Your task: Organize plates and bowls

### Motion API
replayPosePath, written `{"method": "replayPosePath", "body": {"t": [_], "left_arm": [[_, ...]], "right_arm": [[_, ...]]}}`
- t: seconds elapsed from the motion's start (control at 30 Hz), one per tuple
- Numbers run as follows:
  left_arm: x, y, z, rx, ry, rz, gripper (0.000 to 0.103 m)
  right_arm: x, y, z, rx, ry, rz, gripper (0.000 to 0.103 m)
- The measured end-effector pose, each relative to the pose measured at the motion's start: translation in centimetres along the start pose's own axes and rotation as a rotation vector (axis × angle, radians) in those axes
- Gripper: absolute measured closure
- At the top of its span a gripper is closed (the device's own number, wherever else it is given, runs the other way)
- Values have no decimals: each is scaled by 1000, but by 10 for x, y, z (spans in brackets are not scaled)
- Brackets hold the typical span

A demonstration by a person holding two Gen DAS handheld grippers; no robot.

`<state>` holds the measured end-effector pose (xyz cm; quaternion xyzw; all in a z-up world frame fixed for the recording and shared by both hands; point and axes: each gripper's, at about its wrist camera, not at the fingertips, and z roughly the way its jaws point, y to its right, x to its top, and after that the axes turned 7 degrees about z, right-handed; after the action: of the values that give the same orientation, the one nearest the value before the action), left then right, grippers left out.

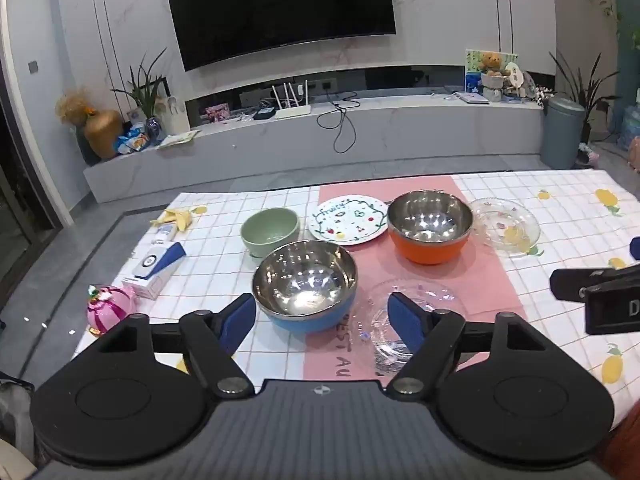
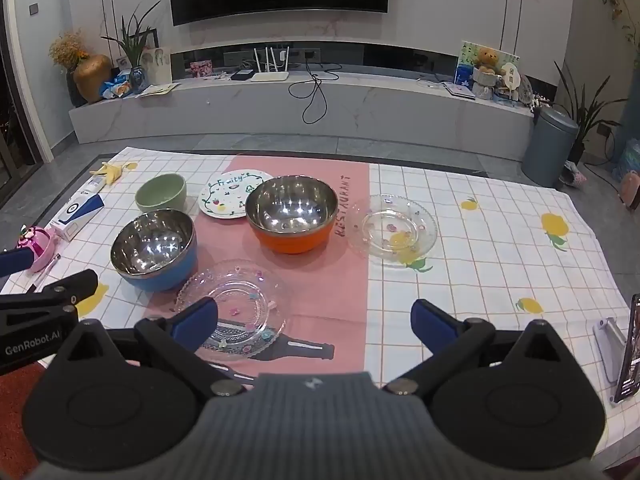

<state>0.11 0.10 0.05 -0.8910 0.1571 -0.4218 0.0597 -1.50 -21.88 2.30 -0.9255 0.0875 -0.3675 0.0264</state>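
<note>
A table (image 2: 500, 240) under a checked, lemon-printed cloth with a pink runner down its middle stands before a long marble TV bench, with grey floor between them. Above the near edge the left gripper (image 1: 322, 318) hangs with its blue pads spread wide and nothing between them; the right gripper (image 2: 314, 318) is spread just as wide, also empty, over bare pink cloth. Just ahead of the left gripper sits the blue bowl (image 1: 308, 316), steel-lined and empty, and beside it, under the gripper's right pad, lies a clear glass plate (image 2: 236, 304) with small coloured beads on its rim. Farther out stand the green bowl (image 1: 271, 229), the white plate (image 1: 347, 221) lettered "Fruity", and the orange bowl (image 2: 292, 216), also steel-lined and empty; the orange bowl overlaps the white plate's edge in both views. A second glass plate (image 2: 394, 230) lies apart to the right. The right half of the cloth is open; a phone on a stand (image 2: 628, 354) sits at its near right edge
</note>
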Motion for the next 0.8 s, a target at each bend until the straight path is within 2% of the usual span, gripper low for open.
{"method": "replayPosePath", "body": {"t": [0.1,0.17,0.27,0.37,0.67,0.8], "left_arm": [[7,-5,5,-8,-24,-23,16],[8,-4,-7,10,30,0,16],[12,-5,-5,-3,25,-18,16],[1,-3,-6,-10,57,-28,16],[0,-2,-9,13,87,-28,16],[-1,-4,-9,0,82,-56,25]], "right_arm": [[0,0,0,3,2,-1,3],[0,0,1,8,-1,2,2],[0,0,1,17,-4,7,3],[-3,-7,-1,13,1,-5,2],[-4,-8,2,19,5,-27,3],[-4,-9,2,22,2,-34,2]]}}
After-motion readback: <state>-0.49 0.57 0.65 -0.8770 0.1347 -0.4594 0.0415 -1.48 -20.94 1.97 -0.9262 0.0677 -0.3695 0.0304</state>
